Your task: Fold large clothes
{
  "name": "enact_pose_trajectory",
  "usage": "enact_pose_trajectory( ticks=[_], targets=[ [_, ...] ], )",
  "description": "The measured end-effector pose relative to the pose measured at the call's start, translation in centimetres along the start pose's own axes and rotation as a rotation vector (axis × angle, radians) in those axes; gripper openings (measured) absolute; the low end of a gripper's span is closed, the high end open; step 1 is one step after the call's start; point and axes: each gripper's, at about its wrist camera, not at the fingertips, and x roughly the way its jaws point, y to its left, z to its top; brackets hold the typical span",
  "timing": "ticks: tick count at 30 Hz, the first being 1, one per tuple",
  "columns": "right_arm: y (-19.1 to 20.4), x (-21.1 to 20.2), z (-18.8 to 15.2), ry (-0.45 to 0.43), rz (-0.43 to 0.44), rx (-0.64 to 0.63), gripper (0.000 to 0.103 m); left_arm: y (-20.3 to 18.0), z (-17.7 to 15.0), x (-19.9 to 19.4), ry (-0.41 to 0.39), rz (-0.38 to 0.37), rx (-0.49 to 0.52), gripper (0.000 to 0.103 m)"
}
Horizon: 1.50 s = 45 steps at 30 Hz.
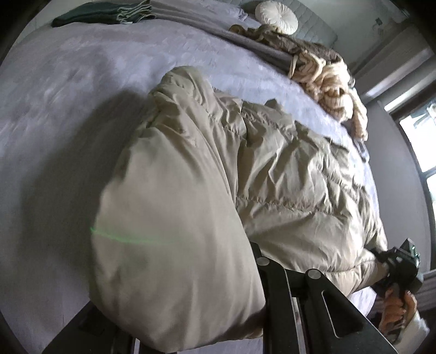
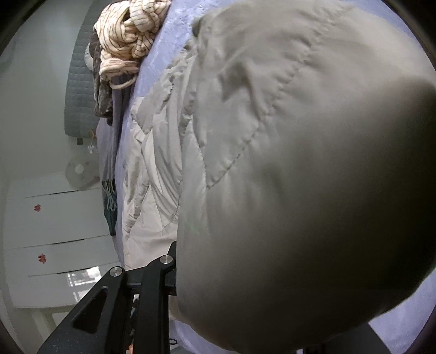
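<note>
1. A big bed (image 1: 68, 89) fills most of the left wrist view. It has a soft purple cover on it.
2. A puffy tan coat (image 1: 286, 177) lies on the bed. It is spread across the near part of the cover. It looks crinkly and has sewn lines across it.
3. One fat part of the coat bulges up close to the left camera and hides much of the bed. In the right wrist view another fat part of the coat (image 2: 299, 190) fills more than half the picture.
4. A striped cream cloth (image 1: 329, 89) sits in a messy heap near the far edge of the bed, well apart from the coat. A brown cloth (image 1: 308, 49) lies just beside it.
5. A dark green cloth (image 1: 92, 13) with a fringe lies folded at the far end of the bed.
6. A round white pillow (image 1: 276, 13) sits near the head of the bed.
7. White drawers (image 2: 60, 237) with small red knobs stand beside the bed in the right wrist view.
8. The left tongs (image 1: 253, 272) are clamped on the coat. The puffy cloth hides their tips.
9. The right tongs (image 1: 378, 258) are clamped on the coat too, at its edge near the side of the bed. A hand (image 1: 397, 307) holds them from below.
</note>
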Motion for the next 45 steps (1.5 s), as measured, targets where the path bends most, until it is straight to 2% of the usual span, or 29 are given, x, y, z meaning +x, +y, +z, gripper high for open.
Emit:
enact_pose_trajectory(
  ticks=[2,5,10,14,19,22,25,26,31,34,36,37,39,41,45],
  targets=[
    [-1.0,-0.7,-1.4,0.023,-0.002,0.005,0.027,0.5,-1.7,-0.4,0.02,0.014,-0.006,0.021],
    [-2.1,-1.5,-3.2,0.054,-0.003,0.008,0.027,1.7,-4.2,-0.7,0.061,0.035,-0.069,0.023],
    [-3.1,-2.1,-4.4,0.073,-0.01,0.027,0.033,3.0,-5.9,-1.7,0.056,0.124,-0.142,0.045],
    [-2.8,-2.8,-4.4,0.098,-0.07,0.009,0.044,3.4,-6.8,-3.5,0.05,0.174,-0.143,0.045],
    [-1.2,-4.7,-4.9,0.112,-0.168,-0.065,0.045,3.1,-8.1,-6.8,0.011,0.28,-0.123,0.045],
    [-0.2,-5.9,-5.5,0.11,-0.2,-0.133,0.04,3.1,-8.0,-8.5,-0.045,0.367,-0.124,0.045],
    [0.7,-6.8,-6.3,0.123,-0.218,-0.2,0.034,2.9,-7.2,-9.2,-0.069,0.355,-0.133,0.045],
    [0.9,-6.9,-6.4,0.118,-0.228,-0.184,0.032,2.5,-6.9,-9.0,-0.068,0.356,-0.127,0.045],
    [2.1,-7.2,-7.7,0.198,-0.184,-0.256,0.03,1.5,-6.3,-7.3,-0.066,0.35,-0.077,0.045],
    [3.3,-7.5,-8.2,0.224,-0.155,-0.316,0.03,2.7,-6.2,-3.7,0.028,0.401,-0.063,0.045],
    [4.0,-7.7,-7.8,0.196,-0.178,-0.344,0.03,4.0,-6.6,-1.9,0.088,0.386,-0.098,0.046],
    [4.1,-8.0,-7.3,0.165,-0.207,-0.348,0.03,4.3,-6.8,-1.6,0.092,0.385,-0.117,0.052],
    [3.5,-8.3,-6.2,0.108,-0.285,-0.321,0.03,4.2,-6.8,-2.1,0.072,0.418,-0.14,0.056],
    [2.3,-8.4,-4.9,0.078,-0.327,-0.269,0.03,3.7,-7.0,-2.7,0.072,0.427,-0.148,0.056],
    [-0.5,-8.7,-3.8,0.075,-0.317,-0.165,0.03,2.2,-7.9,-4.6,0.075,0.449,-0.148,0.056]
  ],
)
